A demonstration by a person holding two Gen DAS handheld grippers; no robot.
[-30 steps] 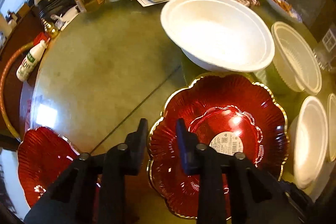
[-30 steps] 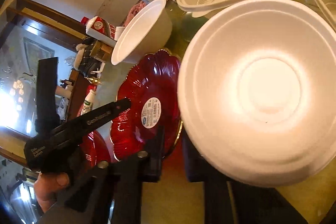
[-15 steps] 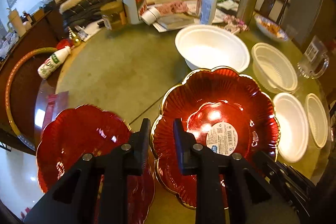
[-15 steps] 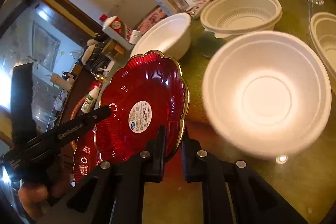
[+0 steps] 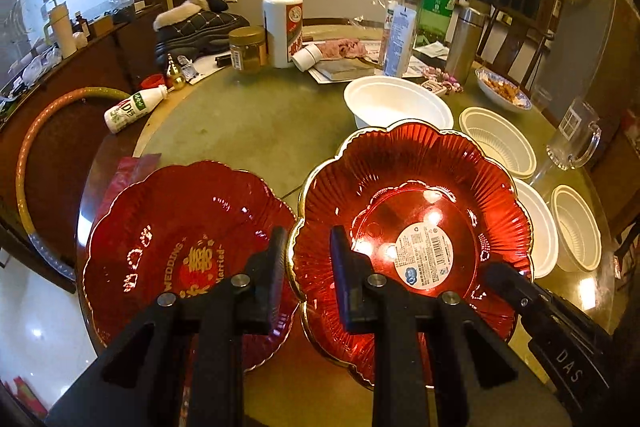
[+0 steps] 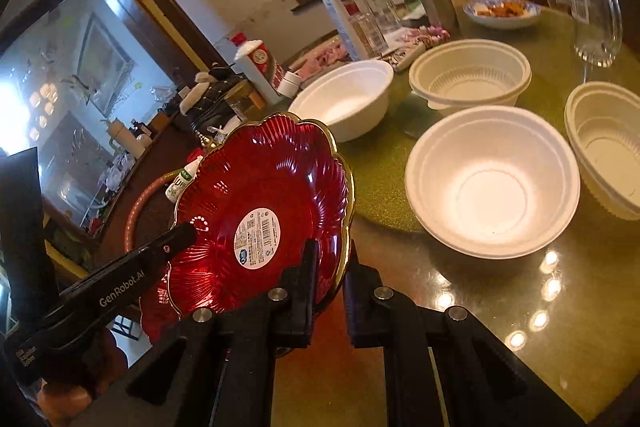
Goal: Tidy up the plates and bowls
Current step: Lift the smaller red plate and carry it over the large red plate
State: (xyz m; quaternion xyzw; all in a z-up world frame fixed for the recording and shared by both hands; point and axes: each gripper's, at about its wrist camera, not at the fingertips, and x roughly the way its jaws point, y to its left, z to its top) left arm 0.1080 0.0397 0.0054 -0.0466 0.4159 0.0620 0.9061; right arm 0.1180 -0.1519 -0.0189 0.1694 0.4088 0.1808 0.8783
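Note:
A red flower-shaped plate with a gold rim and a white label (image 5: 416, 223) is held up above the table by both grippers. My left gripper (image 5: 306, 259) is shut on its left rim. My right gripper (image 6: 330, 279) is shut on its right rim; the plate also shows in the right wrist view (image 6: 264, 215). A second red plate with gold wedding lettering (image 5: 180, 251) lies on the table to the left. White foam bowls (image 6: 492, 179) (image 6: 348, 99) and ribbed plastic bowls (image 6: 472, 75) (image 6: 608, 147) stand to the right.
At the table's back stand a white liquor bottle (image 5: 282, 23), a jar (image 5: 247, 49), a green bottle (image 5: 438, 3), a steel flask (image 5: 464, 43) and a snack dish (image 5: 502, 91). A glass mug (image 5: 576, 135) stands at the right. A small bottle (image 5: 134, 109) lies at the left edge.
Both grippers have lifted the labelled red plate up and toward me, off the table. The view has pulled back, and the second red plate now shows fully at the left.

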